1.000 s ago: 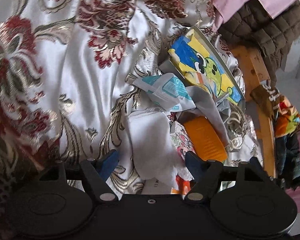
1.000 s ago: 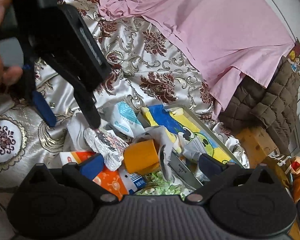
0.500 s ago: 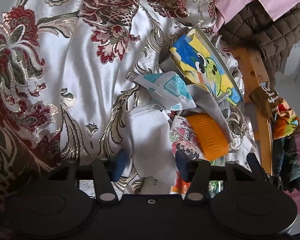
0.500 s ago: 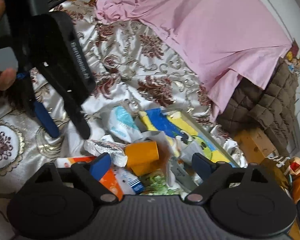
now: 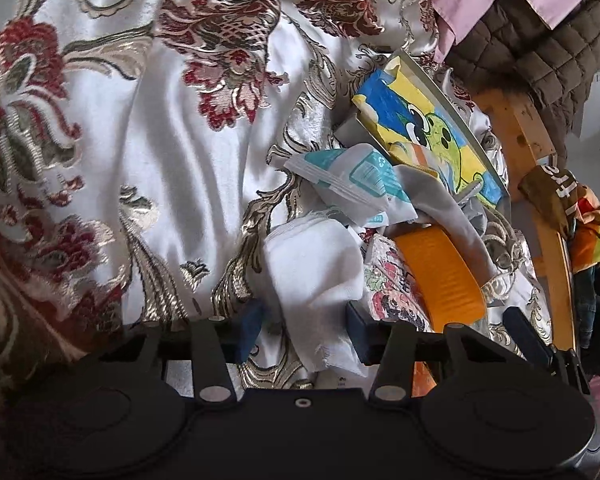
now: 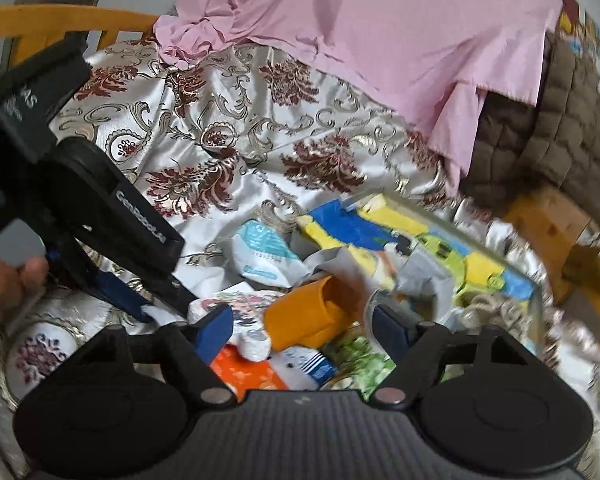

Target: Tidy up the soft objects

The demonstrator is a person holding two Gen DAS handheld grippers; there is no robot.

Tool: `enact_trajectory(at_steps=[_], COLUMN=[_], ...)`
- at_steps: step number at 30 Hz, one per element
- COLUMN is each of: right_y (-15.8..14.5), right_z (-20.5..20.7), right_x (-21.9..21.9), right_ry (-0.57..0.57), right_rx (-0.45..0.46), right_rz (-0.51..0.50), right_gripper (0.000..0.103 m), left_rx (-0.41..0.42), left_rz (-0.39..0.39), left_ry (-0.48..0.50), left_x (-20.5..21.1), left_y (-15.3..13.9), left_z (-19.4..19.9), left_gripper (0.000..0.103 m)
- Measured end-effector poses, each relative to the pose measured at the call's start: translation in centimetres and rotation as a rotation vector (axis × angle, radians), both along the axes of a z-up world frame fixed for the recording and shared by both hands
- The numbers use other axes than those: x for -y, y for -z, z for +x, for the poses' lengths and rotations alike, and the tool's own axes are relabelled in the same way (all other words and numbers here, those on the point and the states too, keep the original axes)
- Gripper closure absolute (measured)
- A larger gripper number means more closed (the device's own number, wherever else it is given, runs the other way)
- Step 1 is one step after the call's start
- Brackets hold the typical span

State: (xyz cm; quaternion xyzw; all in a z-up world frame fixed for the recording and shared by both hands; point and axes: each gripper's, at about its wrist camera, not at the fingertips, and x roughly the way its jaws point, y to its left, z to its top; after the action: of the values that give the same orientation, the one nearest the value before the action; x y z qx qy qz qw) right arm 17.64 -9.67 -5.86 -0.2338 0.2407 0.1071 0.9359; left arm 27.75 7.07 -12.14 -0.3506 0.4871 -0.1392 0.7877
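Observation:
A crumpled white cloth (image 5: pixel 312 276) lies on the flowered satin bedspread (image 5: pixel 140 160), at the near edge of a heap of small things. My left gripper (image 5: pixel 305 324) has it between its blue pads, which touch both sides while the jaws still close. Beside it lie a patterned packet (image 5: pixel 388 284), an orange roll (image 5: pixel 440 272), a grey cloth (image 5: pixel 448 208) and a teal-and-white packet (image 5: pixel 352 180). My right gripper (image 6: pixel 304 334) hangs over the same heap with the orange roll (image 6: pixel 312 316) in its gap. Its jaws are closing, and the pads touch nothing.
A cartoon picture board (image 5: pixel 428 136) lies behind the heap. A pink sheet (image 6: pixel 380 40) and a brown quilted blanket (image 5: pixel 540 60) cover the far side. A wooden frame (image 5: pixel 528 128) with hanging clothes runs along the right. A hand (image 6: pixel 4 280) holds the left tool.
The left jaws have drawn in from wide apart onto the white cloth. The right jaws have narrowed around the orange roll, and the right view has rolled and shifted slightly.

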Motion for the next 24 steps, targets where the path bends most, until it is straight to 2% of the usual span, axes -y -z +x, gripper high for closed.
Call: enact_trajectory(at_steps=[10,20,24], right_y=[-0.4,0.4,0.7], right_z=[1.8,2.4,1.9], right_x=[1.5,0.7,-0.2], right_ry=[0.07,0.039,-0.001], right_rx=[-0.151,-0.183,-0.161], right_rz=[0.199,0.201,0.15], right_gripper=[0.024,0.024,0.026], left_rx=[0.055,0.048,0.062], left_rz=[-0.013,-0.05,-0.048], left_ry=[0.006,-0.032,-0.032], left_x=[-0.3,-1.2,-1.3], left_y=[0.3,0.6,0.5], left_z=[1.0,1.4,1.2], left_gripper=[0.054,0.058,0.065])
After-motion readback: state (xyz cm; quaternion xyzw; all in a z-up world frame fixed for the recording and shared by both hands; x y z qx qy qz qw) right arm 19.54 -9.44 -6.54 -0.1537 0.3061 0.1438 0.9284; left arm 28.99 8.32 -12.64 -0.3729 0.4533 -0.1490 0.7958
